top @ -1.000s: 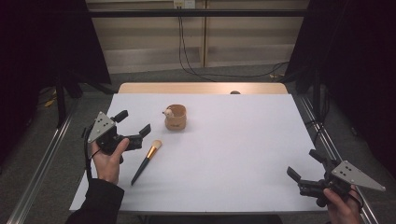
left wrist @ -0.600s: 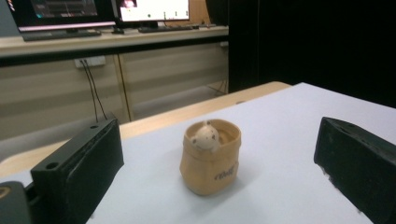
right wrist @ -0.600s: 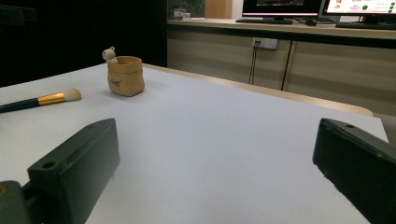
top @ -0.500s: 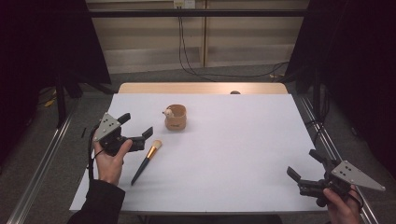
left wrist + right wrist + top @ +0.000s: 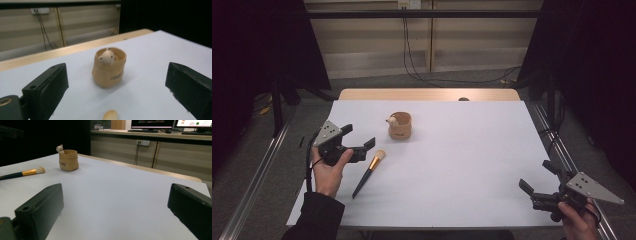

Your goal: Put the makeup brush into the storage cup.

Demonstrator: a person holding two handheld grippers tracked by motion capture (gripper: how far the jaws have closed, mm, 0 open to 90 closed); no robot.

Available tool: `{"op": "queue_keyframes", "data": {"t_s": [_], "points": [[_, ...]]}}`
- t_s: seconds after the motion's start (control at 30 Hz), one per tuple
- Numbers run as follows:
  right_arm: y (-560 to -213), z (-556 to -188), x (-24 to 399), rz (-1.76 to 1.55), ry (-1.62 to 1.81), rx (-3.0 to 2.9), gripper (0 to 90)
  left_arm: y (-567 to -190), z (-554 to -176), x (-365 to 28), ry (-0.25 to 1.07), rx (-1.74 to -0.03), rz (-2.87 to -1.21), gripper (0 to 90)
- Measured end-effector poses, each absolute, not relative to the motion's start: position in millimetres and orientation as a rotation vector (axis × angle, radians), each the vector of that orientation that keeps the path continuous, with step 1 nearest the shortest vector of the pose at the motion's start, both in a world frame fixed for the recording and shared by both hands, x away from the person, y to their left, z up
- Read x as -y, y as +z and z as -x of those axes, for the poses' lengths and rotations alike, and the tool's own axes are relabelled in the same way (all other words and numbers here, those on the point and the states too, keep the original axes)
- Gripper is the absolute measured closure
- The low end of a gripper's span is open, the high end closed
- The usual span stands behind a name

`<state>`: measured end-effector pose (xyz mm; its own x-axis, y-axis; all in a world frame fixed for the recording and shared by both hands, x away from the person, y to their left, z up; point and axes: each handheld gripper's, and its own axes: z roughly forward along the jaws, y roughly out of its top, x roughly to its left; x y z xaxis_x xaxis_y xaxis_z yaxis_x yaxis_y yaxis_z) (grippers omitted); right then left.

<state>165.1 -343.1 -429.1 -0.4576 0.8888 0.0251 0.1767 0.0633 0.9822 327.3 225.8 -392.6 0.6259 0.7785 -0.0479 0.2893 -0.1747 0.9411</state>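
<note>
A tan sack-shaped pot (image 5: 400,125) with a small bear figure at its rim stands on the white table (image 5: 472,150), left of centre toward the back. A makeup brush (image 5: 368,174) with a dark handle, gold ferrule and pale bristles lies in front of it and to its left. My left gripper (image 5: 359,135) is open, just left of the bristles and pointing at the pot (image 5: 109,68); the brush tip (image 5: 110,115) shows low between its jaws. My right gripper (image 5: 534,174) is open near the front right corner, holding nothing, facing the pot (image 5: 68,160) and brush (image 5: 22,173).
A wooden strip (image 5: 427,94) runs along the table's far edge. Metal rails (image 5: 257,175) flank both sides of the table. Cables (image 5: 412,55) hang down the back wall. A wide bare stretch of table lies between the two grippers.
My left gripper has drifted a little toward the brush and the front edge. The right gripper, pot and brush have stayed put.
</note>
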Motion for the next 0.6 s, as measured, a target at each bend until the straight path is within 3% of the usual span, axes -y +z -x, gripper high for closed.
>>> {"op": "queue_keyframes", "data": {"t_s": [0.47, 0.6], "points": [[-429.1, -165.5, 343.4, -1.056, 1.439, -1.714, 0.0, -388.3, -333.8, -229.7, 0.407, -0.983, -1.835, 5.2], [-429.0, -165.6, 343.2, -1.052, 1.44, -1.715, 0.0, -386.7, -334.4, -229.6, 0.417, -1.013, -1.863, 5.7]]}}
